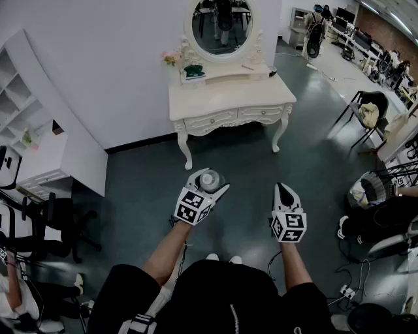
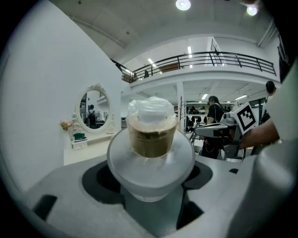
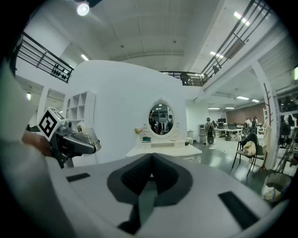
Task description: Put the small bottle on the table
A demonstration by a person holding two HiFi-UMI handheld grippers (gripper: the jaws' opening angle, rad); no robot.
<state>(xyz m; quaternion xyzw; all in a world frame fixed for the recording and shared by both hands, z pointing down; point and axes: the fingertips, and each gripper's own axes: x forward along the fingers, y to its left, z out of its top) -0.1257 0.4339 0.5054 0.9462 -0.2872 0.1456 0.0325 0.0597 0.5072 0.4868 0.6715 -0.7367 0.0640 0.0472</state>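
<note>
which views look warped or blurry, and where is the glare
Left gripper view: strong fisheye with black corners; the small bottle, very close, looks soft; a ceiling lamp blows out. Right gripper view: same fisheye, bending the balcony railing at left. Head view: milder bending, even light, dressing table sharp.

Big open-plan office / lab-type hall, not real home. Homey bit looks staged: cream dressing table [image 1: 222, 94] with oval mirror [image 1: 223, 26] at 12 o'clock, backed against bare white partition wall [image 1: 98, 65]. Rest screams workplace: glossy grey floor [image 1: 241, 176], desks with monitors [image 1: 349, 23] at 1 o'clock, black office chair [image 1: 46, 222] at 9, power strip [image 1: 348, 293] with cables at 4, seated person [image 1: 375, 218] at 3. Left gripper view: railed mezzanine [image 2: 209, 59] overhead, strip lights [image 2: 189, 49] beneath.
</note>
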